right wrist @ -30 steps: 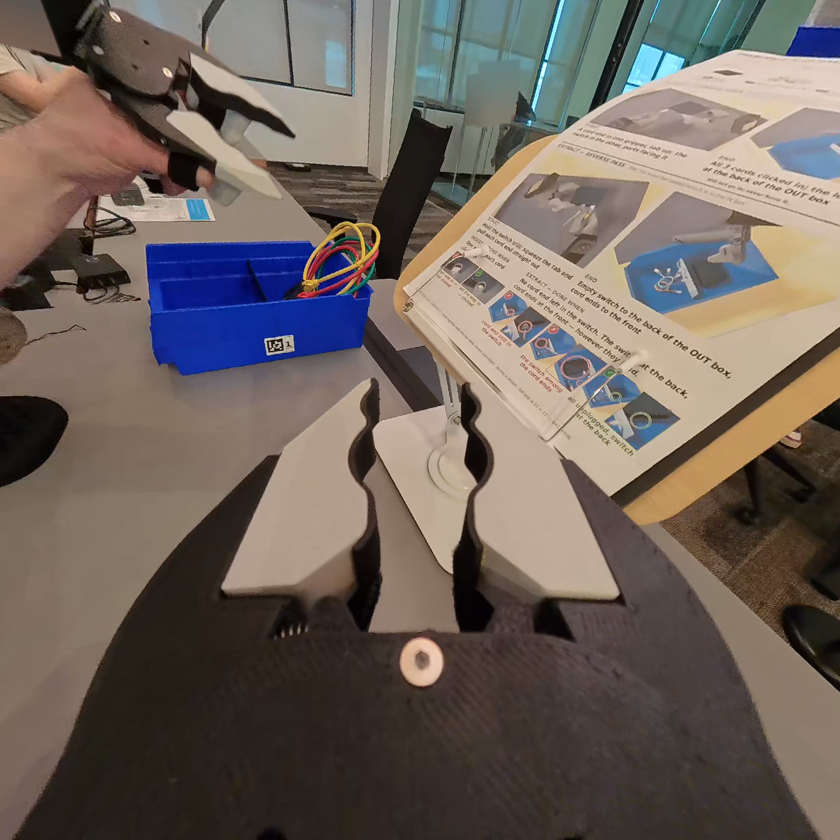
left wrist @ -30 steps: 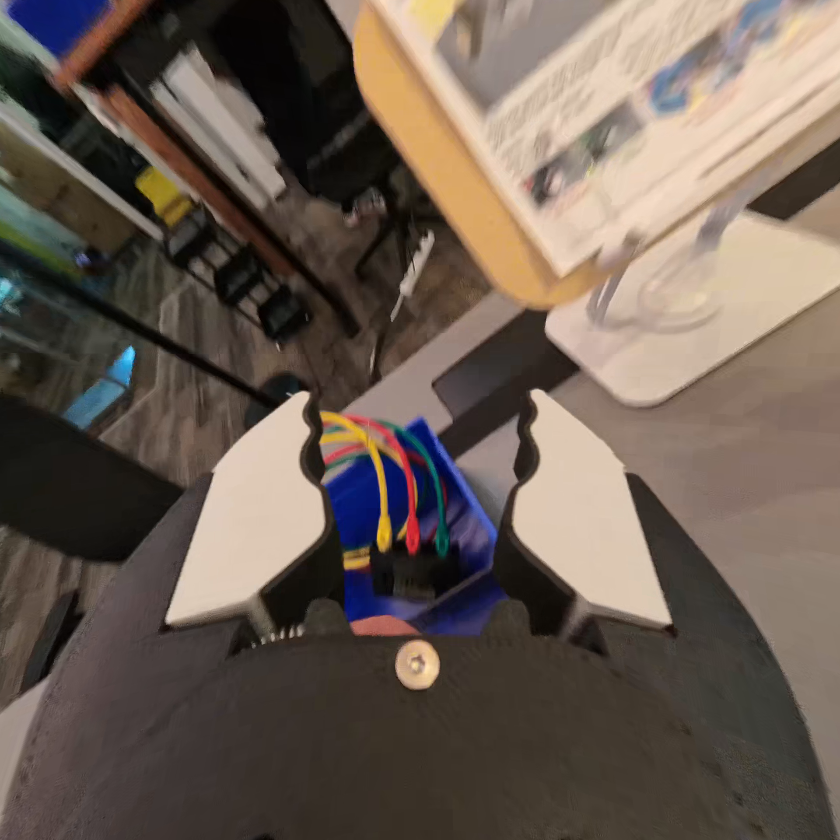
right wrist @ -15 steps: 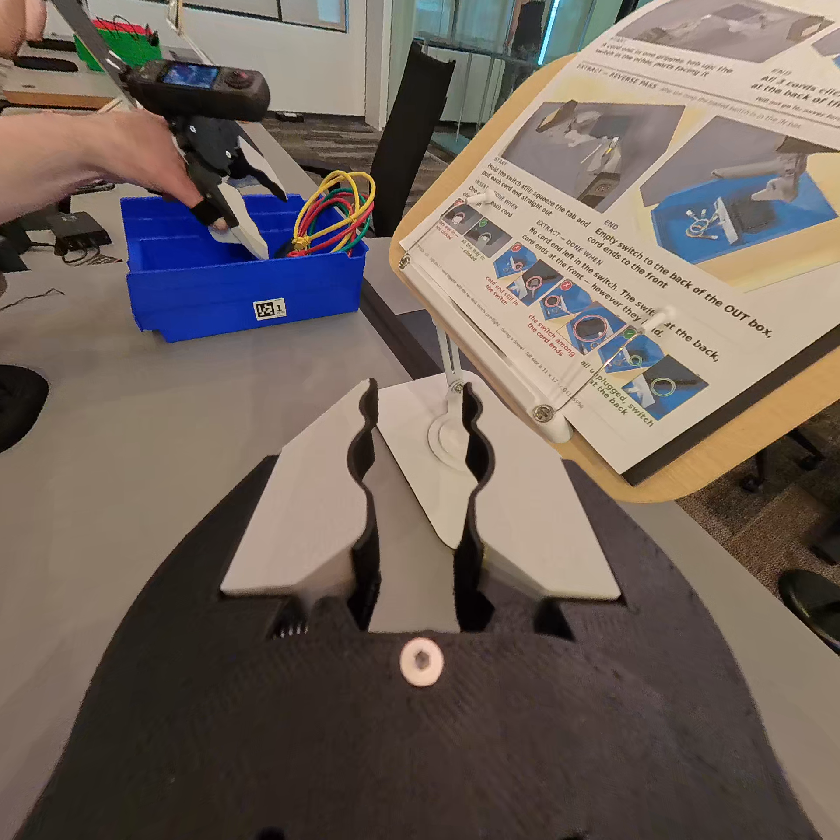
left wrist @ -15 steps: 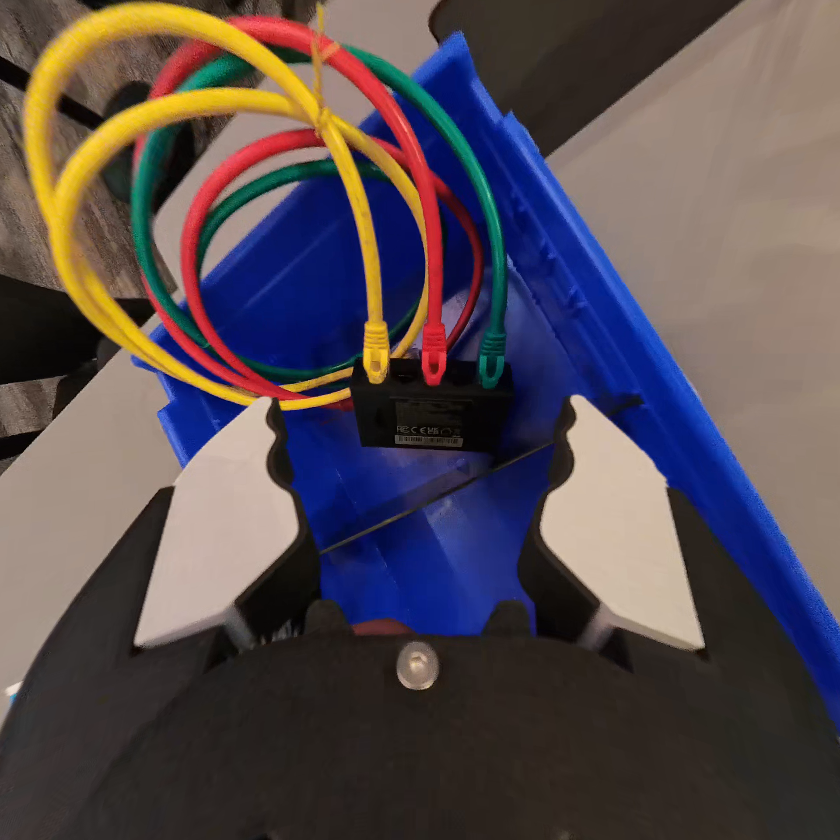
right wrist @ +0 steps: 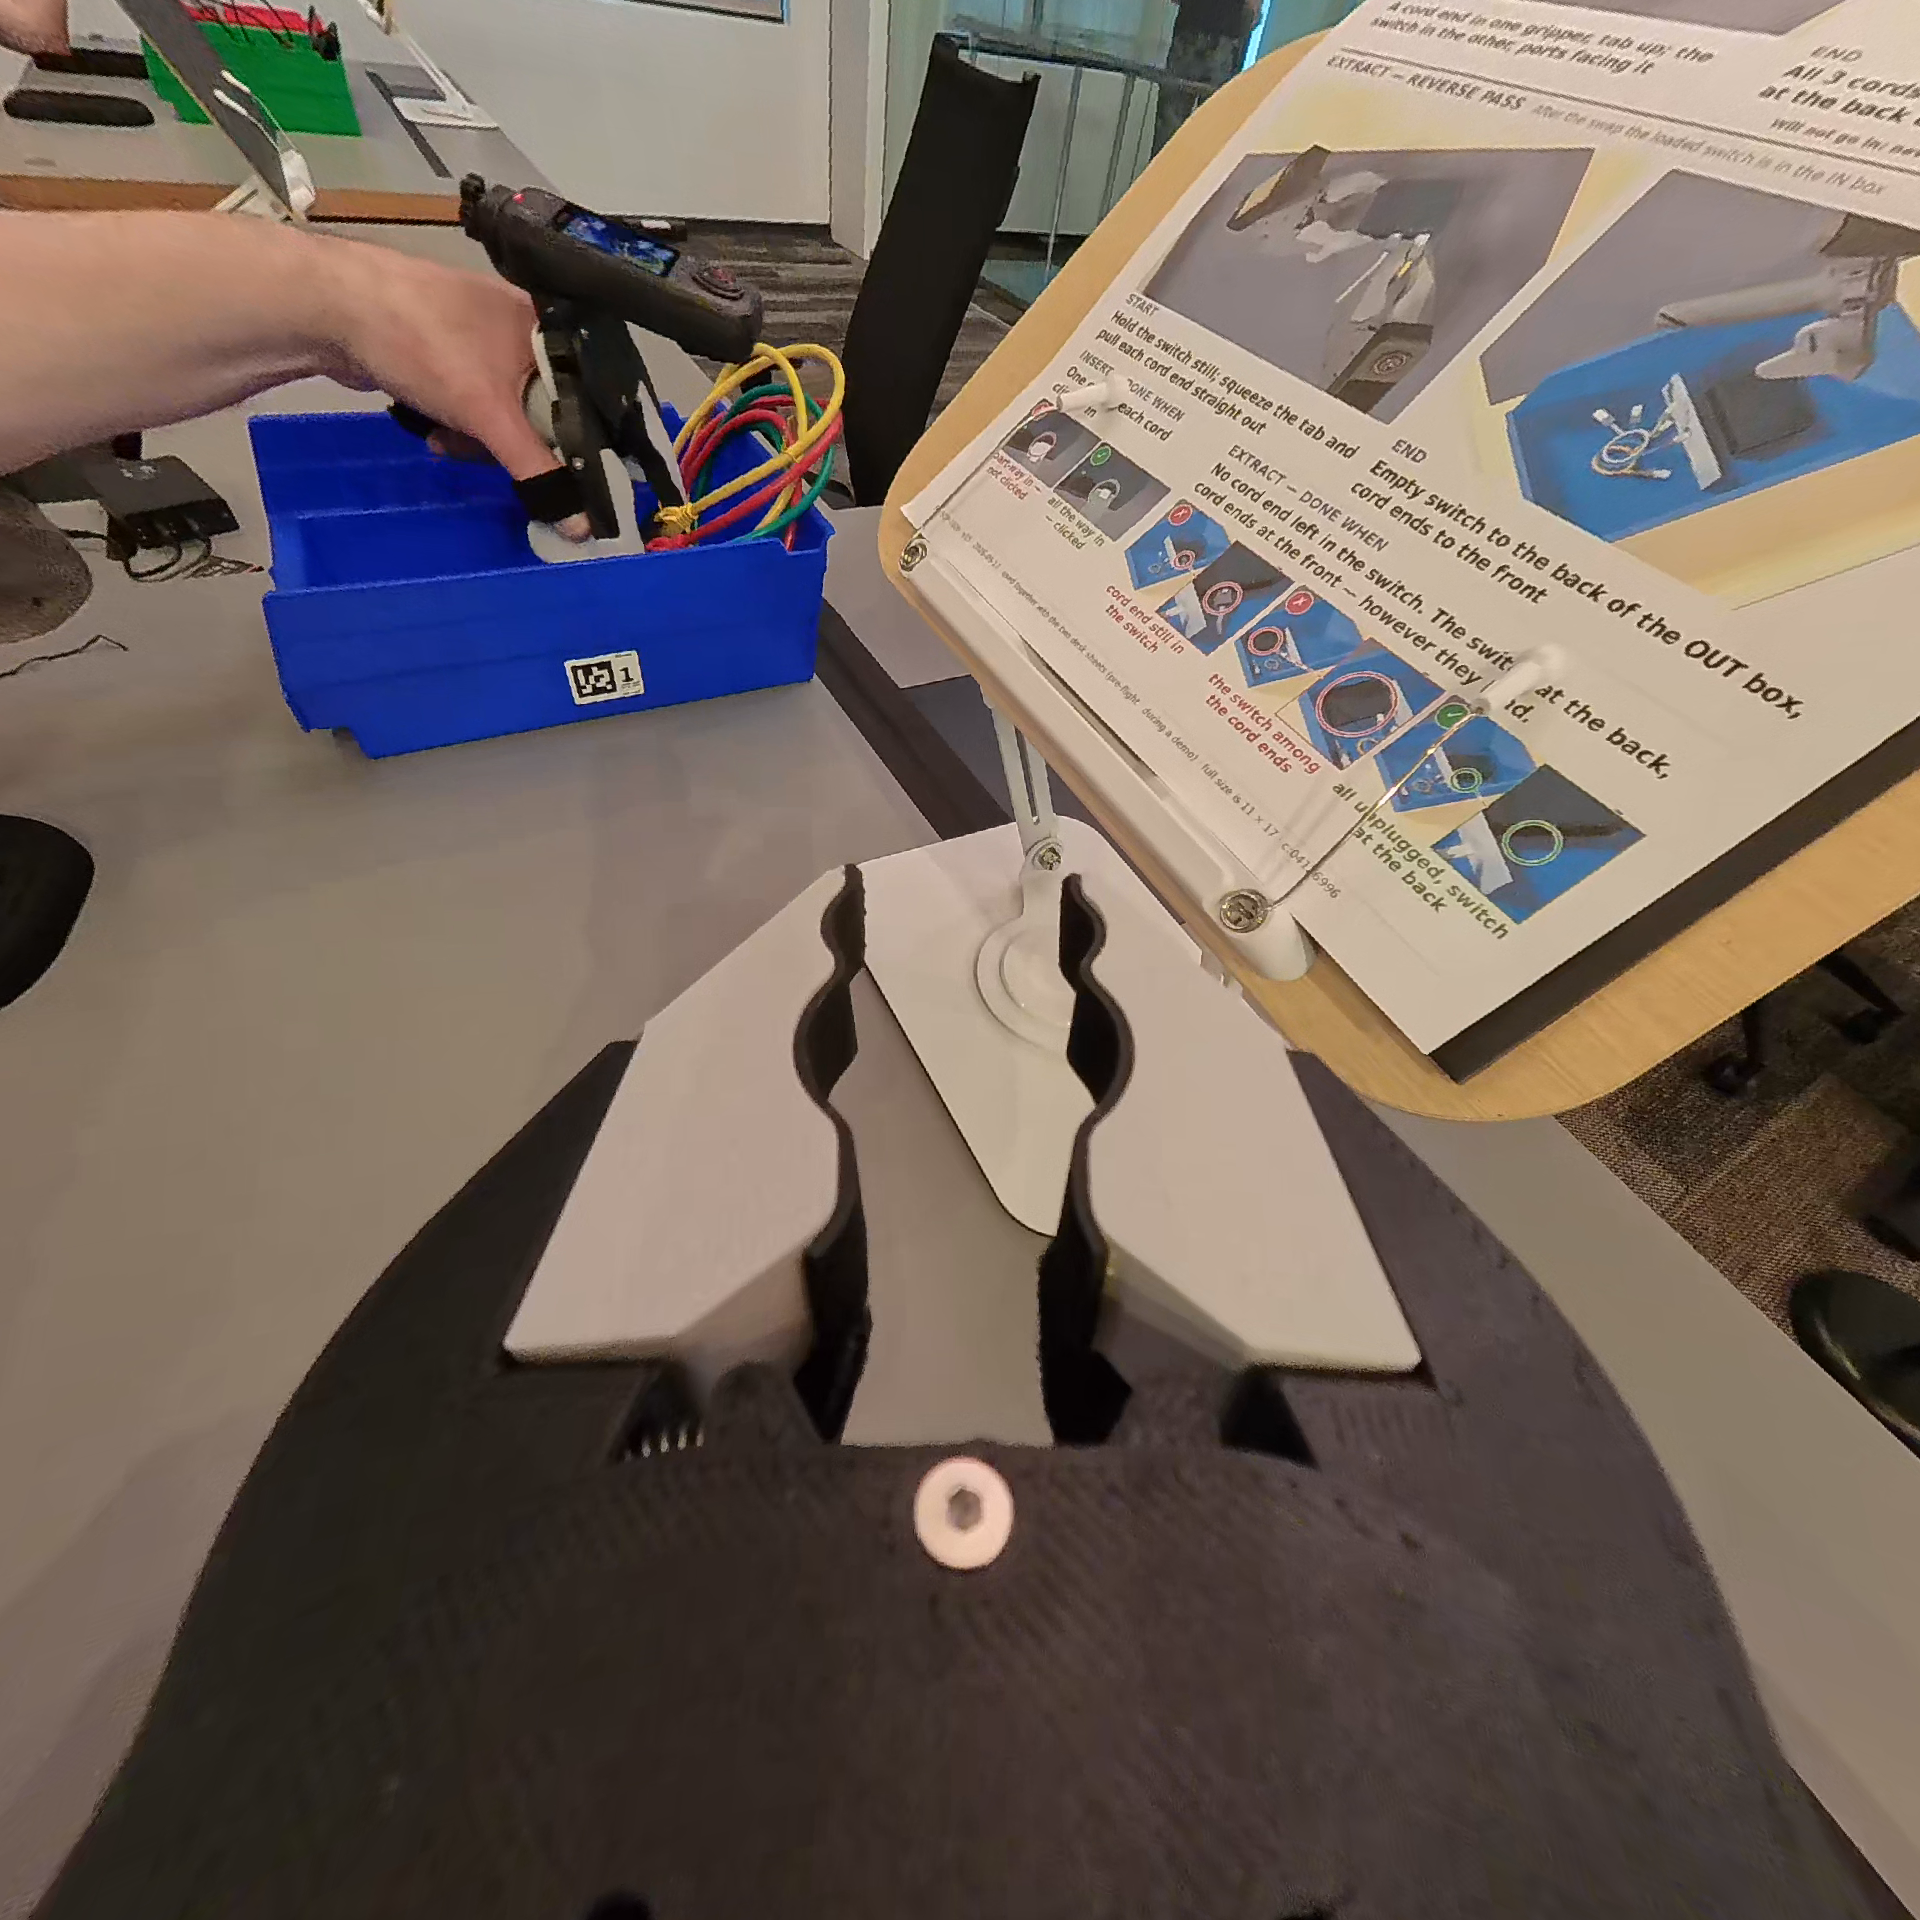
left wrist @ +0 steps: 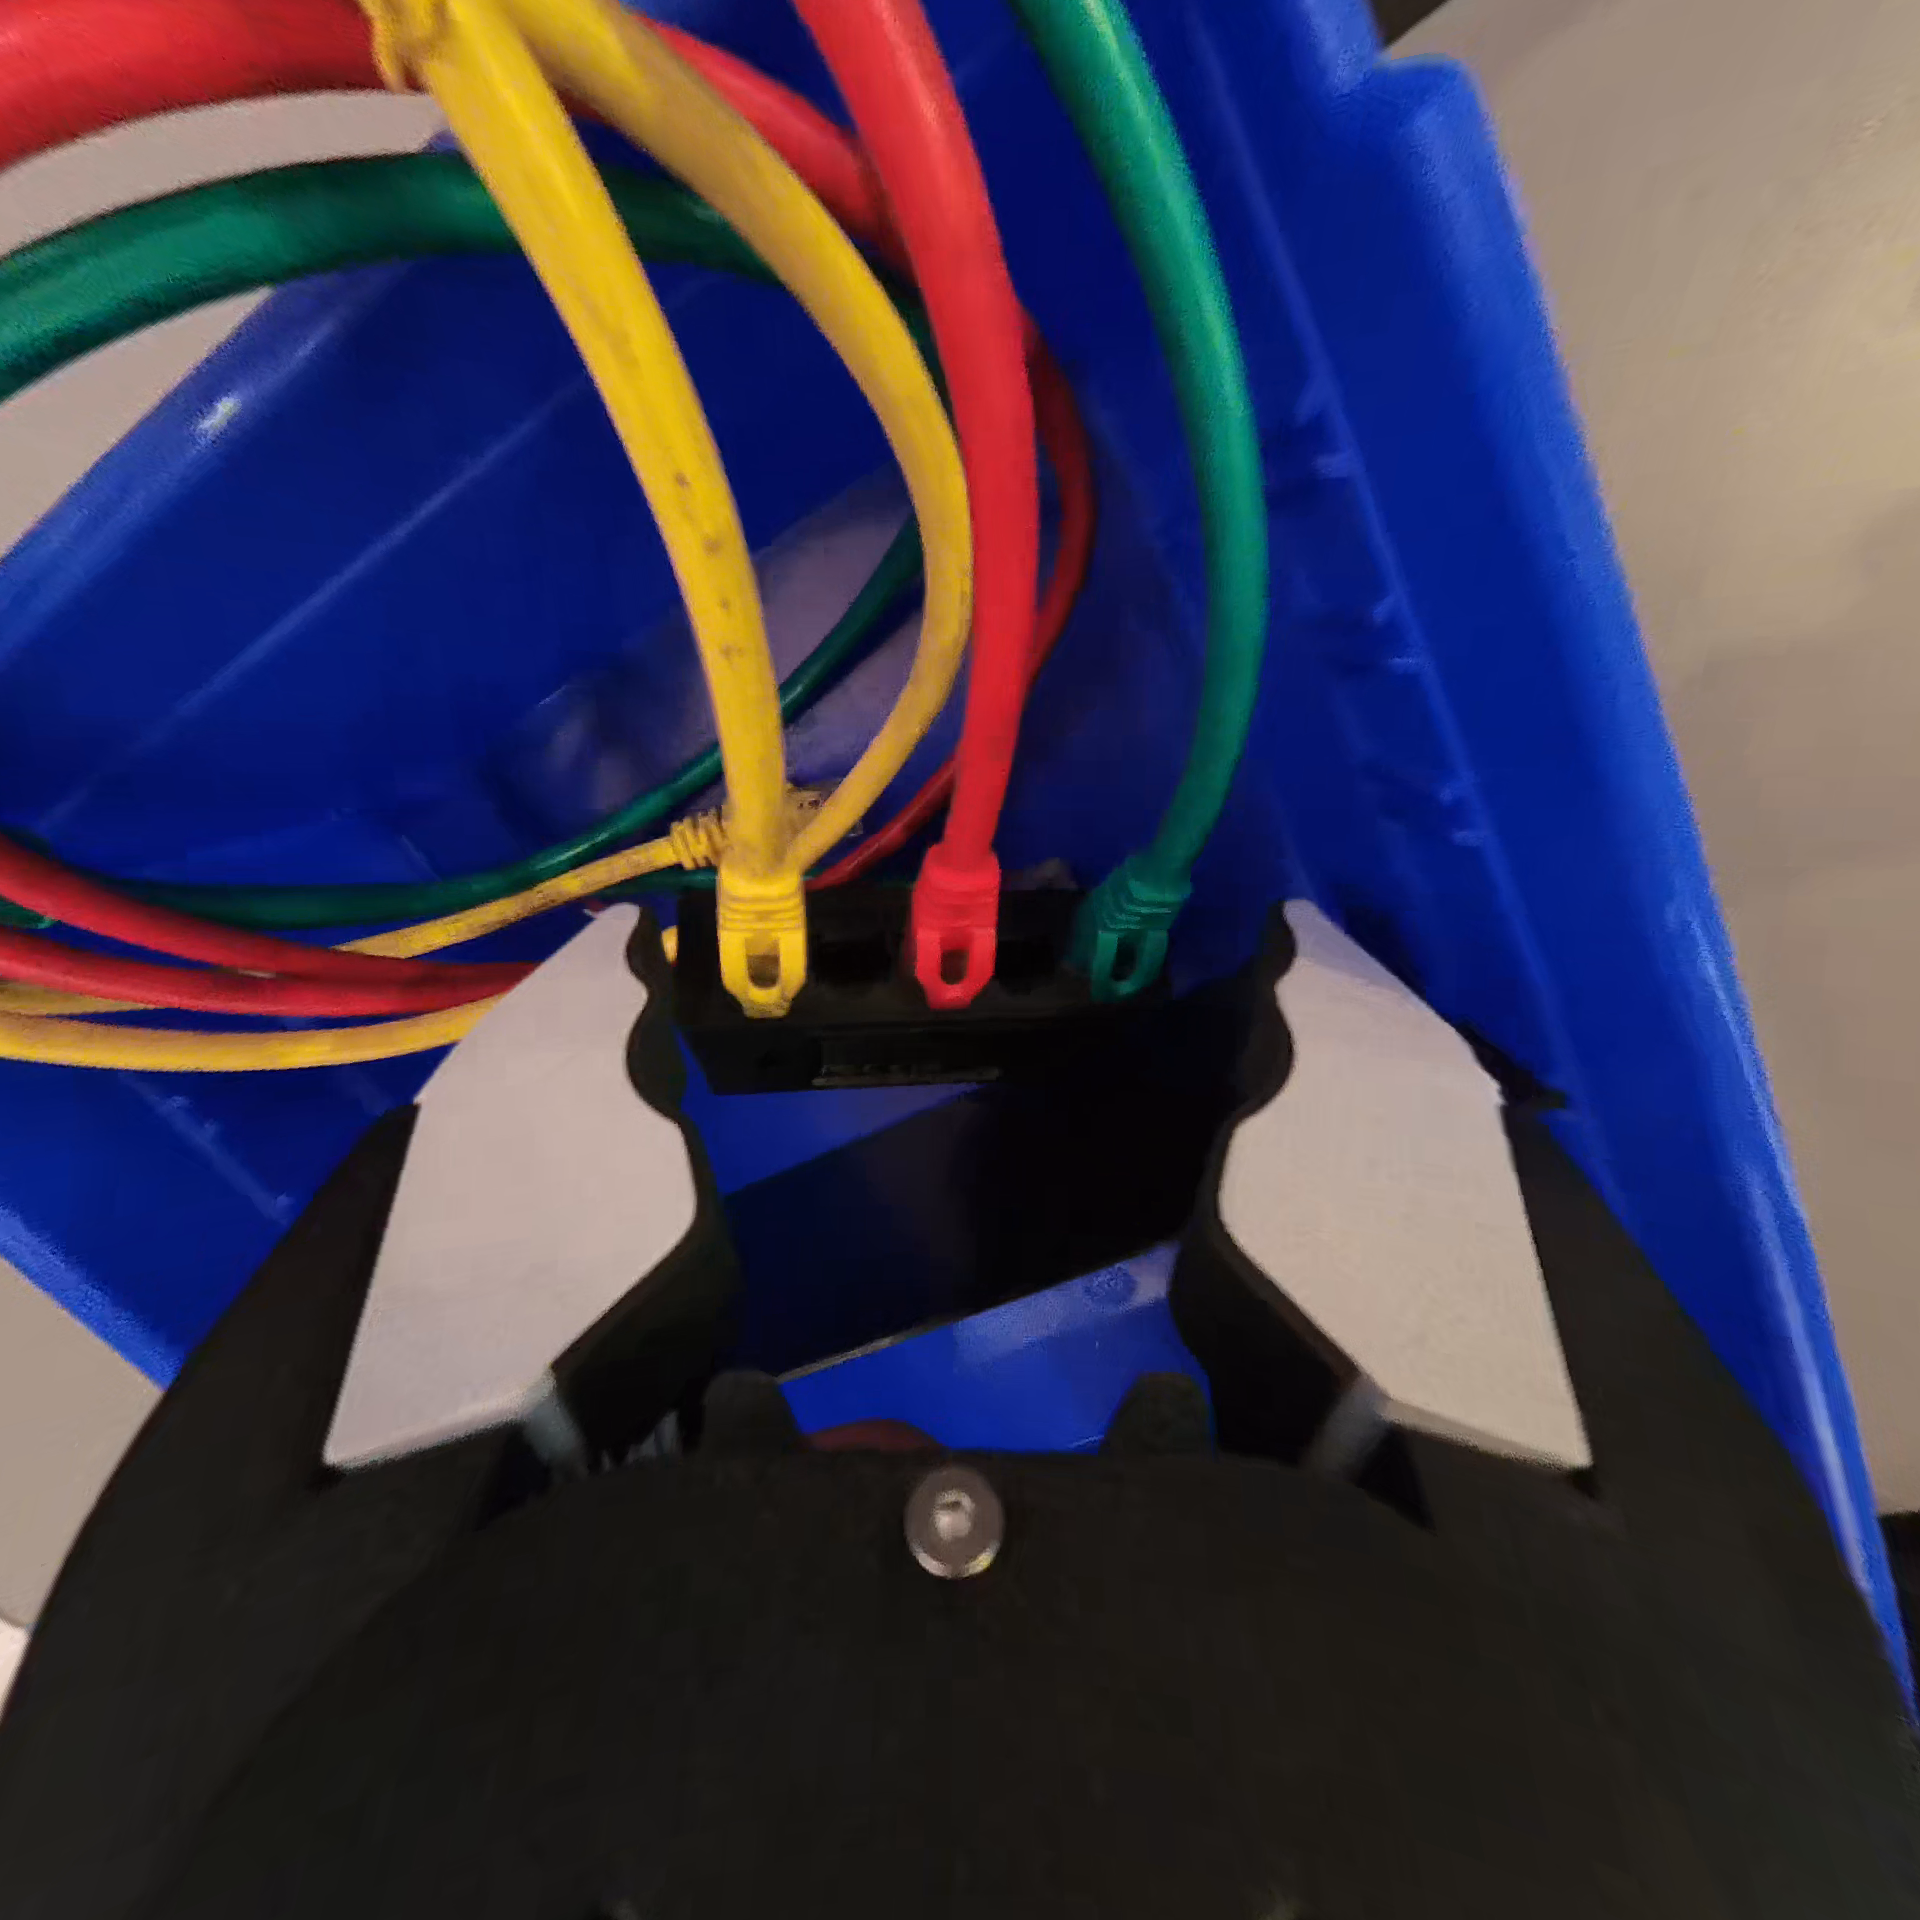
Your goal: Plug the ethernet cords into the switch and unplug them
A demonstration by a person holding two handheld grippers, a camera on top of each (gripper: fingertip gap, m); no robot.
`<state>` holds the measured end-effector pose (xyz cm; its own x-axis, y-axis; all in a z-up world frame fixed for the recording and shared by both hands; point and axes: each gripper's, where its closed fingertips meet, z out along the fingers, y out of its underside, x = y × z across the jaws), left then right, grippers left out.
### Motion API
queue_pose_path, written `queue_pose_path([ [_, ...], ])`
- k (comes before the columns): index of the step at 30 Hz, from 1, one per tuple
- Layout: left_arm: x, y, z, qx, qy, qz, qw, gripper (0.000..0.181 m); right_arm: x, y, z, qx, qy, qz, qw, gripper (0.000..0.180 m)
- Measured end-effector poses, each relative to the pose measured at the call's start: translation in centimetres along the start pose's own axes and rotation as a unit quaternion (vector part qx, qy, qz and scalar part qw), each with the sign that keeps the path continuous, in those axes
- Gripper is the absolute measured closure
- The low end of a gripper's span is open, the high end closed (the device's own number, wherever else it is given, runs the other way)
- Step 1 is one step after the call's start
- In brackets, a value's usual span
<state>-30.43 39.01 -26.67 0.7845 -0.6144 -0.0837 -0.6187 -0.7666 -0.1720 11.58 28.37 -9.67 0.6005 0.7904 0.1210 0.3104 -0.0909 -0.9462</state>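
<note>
Your left tool (left wrist: 961, 971) sits spread wide around the little black switch (left wrist: 935, 997) down in the blue bin (right wrist: 499, 634), so pinch its hard, light body by the short ends, since the springy cords (left wrist: 977, 582) will tug; right tool (right wrist: 961, 1049) idles narrow, empty.

1. You worked at a grey tabletop (right wrist: 436, 935) with a dark seam running across it.
2. Near its right edge stood a white stand (right wrist: 1023, 966) holding a tilted wooden board (right wrist: 1558, 1070) with a printed sheet.
3. A black chair back (right wrist: 935, 260) rose behind the tabletop's far edge.
4. Beyond it you had glass partitions (right wrist: 1101, 125) and a pale wall (right wrist: 644, 94).
5. Patterned carpet (right wrist: 1745, 1143) covered the floor at right.
</note>
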Motion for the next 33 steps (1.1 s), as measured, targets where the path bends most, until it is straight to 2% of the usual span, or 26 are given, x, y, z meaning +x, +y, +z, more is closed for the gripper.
queue_pose_path([
  [4, -0.7, -0.1, 0.2, -0.013, 0.005, -0.007, 1.000, 0.090, 0.1, 0.1, -0.1, -0.002, 0.002, -0.001, 1.000, 0.144],
  [14, -2.3, -0.2, -0.4, -0.009, -0.035, 0.016, 0.999, 0.092, 0.6, 0.3, -0.5, -0.003, 0.007, 0.001, 1.000, 0.144],
  [17, -4.0, -0.4, -0.8, -0.006, -0.058, -0.007, 0.998, 0.092, 0.7, 0.4, -0.5, -0.003, 0.008, 0.003, 1.000, 0.144],
  [20, -3.8, -0.8, 0.4, 0.002, -0.040, -0.026, 0.999, 0.090, 0.7, 0.5, -0.3, -0.005, 0.006, 0.005, 1.000, 0.144],
  [23, -3.8, -1.0, 0.7, 0.014, -0.042, -0.023, 0.999, 0.085, 0.6, 0.8, -0.2, -0.013, 0.007, 0.002, 1.000, 0.144],
  [26, -3.5, -0.8, 0.1, 0.014, -0.025, -0.028, 0.999, 0.068, 0.7, 1.1, -0.1, -0.019, 0.010, -0.001, 1.000, 0.144],
  [30, -3.5, 2.0, 0.0, -0.083, -0.035, 0.008, 0.996, 0.045, 0.7, 1.1, 0.0, -0.018, 0.007, 0.002, 1.000, 0.144],
  [33, -3.7, 2.1, -0.1, -0.112, -0.050, 0.020, 0.992, 0.048, 0.7, 1.1, 0.0, -0.018, 0.006, 0.001, 1.000, 0.144],
])
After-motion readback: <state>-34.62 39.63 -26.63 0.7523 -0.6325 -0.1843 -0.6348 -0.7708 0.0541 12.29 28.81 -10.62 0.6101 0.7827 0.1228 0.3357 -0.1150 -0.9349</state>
